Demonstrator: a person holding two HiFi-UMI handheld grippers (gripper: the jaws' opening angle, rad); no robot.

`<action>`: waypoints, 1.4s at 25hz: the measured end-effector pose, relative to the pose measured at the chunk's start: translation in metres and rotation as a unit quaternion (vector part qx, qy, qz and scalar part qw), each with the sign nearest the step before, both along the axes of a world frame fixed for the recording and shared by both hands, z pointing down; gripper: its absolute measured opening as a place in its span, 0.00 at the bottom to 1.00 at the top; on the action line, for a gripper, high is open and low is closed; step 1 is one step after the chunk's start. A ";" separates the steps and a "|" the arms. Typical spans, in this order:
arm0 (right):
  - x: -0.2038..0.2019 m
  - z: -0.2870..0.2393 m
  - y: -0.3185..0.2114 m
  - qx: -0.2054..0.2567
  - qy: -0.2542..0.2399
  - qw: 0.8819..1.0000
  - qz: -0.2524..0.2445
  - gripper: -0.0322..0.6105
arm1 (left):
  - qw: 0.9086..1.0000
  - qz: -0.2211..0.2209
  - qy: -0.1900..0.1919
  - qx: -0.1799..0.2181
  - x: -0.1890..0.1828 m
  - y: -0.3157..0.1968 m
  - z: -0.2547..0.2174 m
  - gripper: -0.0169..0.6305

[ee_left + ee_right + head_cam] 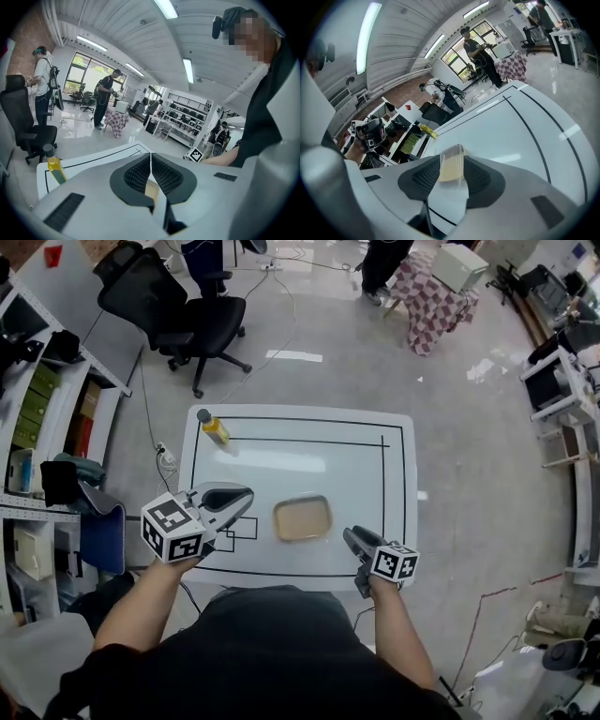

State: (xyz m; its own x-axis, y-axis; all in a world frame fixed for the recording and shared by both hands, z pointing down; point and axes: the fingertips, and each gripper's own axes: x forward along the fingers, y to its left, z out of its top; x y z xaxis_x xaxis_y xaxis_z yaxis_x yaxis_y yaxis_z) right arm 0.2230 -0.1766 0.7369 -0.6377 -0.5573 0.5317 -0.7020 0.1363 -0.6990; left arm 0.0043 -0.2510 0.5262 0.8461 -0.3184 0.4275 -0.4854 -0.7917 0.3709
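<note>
Head view: tray [303,518] near front edge of worktop [361,465]; left gripper [247,494] pressed together, right gripper [349,535] spread, both empty; square rim-pinch advisable.

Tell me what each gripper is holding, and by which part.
Nothing is held. The left gripper has its jaws together with nothing between them. The right gripper has its jaws apart, and the tan tray lies ahead of them, untouched.
</note>
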 end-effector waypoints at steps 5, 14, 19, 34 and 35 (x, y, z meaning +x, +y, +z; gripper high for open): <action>-0.005 0.021 -0.001 -0.018 -0.015 1.000 -0.004 0.32 | 1.000 -0.004 -0.006 -0.012 0.001 -0.004 0.013 0.07; -0.020 0.056 0.004 -0.056 -0.034 0.998 -0.025 0.34 | 1.000 -0.009 -0.012 -0.021 0.000 -0.014 0.026 0.07; -0.025 0.073 0.005 -0.080 -0.058 0.995 -0.029 0.36 | 0.999 -0.014 -0.014 -0.025 -0.002 -0.020 0.031 0.07; -0.045 0.095 0.002 -0.131 -0.157 0.979 -0.012 0.40 | 0.998 -0.025 -0.025 -0.048 -0.010 -0.021 0.053 0.07; -0.046 0.096 0.002 -0.132 -0.161 0.978 -0.013 0.40 | 0.998 -0.026 -0.025 -0.049 -0.011 -0.021 0.054 0.07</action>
